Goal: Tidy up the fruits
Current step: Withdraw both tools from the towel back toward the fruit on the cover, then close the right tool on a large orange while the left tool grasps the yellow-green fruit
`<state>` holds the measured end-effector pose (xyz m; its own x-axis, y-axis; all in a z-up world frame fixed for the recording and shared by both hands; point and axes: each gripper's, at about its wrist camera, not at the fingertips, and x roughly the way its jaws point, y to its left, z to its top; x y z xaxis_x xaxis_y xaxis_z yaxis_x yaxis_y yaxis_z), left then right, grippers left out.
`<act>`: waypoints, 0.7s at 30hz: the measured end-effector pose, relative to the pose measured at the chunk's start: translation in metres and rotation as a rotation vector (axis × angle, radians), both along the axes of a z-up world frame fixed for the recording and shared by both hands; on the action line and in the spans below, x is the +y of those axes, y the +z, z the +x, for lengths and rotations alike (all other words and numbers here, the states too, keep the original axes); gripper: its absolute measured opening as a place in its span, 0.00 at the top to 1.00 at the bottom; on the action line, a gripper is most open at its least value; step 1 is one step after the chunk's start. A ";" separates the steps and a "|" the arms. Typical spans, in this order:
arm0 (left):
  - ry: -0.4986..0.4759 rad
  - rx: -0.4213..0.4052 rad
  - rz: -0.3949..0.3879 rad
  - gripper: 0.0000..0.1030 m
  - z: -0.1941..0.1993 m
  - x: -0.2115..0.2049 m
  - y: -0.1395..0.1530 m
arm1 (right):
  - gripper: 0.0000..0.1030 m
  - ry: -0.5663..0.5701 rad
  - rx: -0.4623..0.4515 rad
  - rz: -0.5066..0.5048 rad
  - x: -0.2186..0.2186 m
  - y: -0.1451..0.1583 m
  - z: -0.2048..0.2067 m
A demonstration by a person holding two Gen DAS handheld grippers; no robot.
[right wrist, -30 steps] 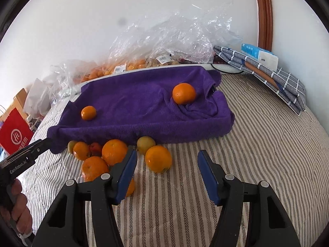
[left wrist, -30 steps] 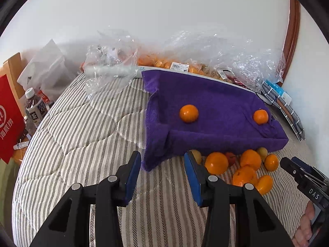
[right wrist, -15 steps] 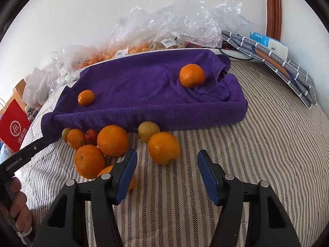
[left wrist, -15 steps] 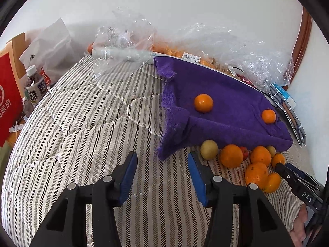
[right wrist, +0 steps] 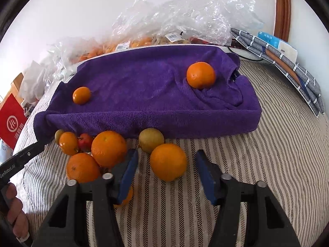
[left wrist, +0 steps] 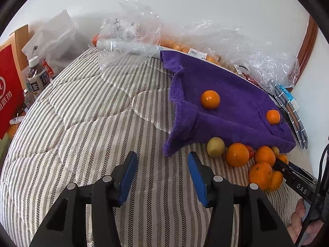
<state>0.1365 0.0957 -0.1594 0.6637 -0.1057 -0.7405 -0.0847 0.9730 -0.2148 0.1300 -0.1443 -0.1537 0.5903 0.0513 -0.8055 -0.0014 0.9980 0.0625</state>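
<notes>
Left gripper (left wrist: 161, 171) gapes wide over bare striped quilt (left wrist: 82, 123), left of the purple towel (right wrist: 144, 86); right gripper (right wrist: 166, 175) is also wide, now nearly straddling the front orange (right wrist: 168, 162) just below the towel's edge, closer than a second ago; it's round, firm and rolls easily, so I'd pinch across its middle.

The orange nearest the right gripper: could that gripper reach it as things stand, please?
Probably yes: the right gripper is open, and the orange lies on the bedspread between its fingers with nothing in front.
</notes>
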 end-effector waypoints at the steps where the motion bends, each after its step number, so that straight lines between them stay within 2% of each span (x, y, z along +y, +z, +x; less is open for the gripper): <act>1: -0.001 0.000 0.003 0.52 0.000 -0.001 0.000 | 0.56 -0.004 -0.003 0.000 -0.001 0.000 0.000; 5: -0.006 -0.001 0.003 0.52 0.001 -0.002 0.000 | 0.67 0.009 -0.013 0.009 -0.001 0.000 -0.003; 21: -0.029 -0.047 -0.025 0.52 -0.004 -0.003 0.007 | 0.67 0.004 -0.053 0.050 -0.020 0.007 -0.020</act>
<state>0.1322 0.0929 -0.1527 0.6940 -0.1436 -0.7055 -0.0457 0.9692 -0.2422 0.1102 -0.1640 -0.1466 0.6316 0.0936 -0.7696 -0.0104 0.9936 0.1123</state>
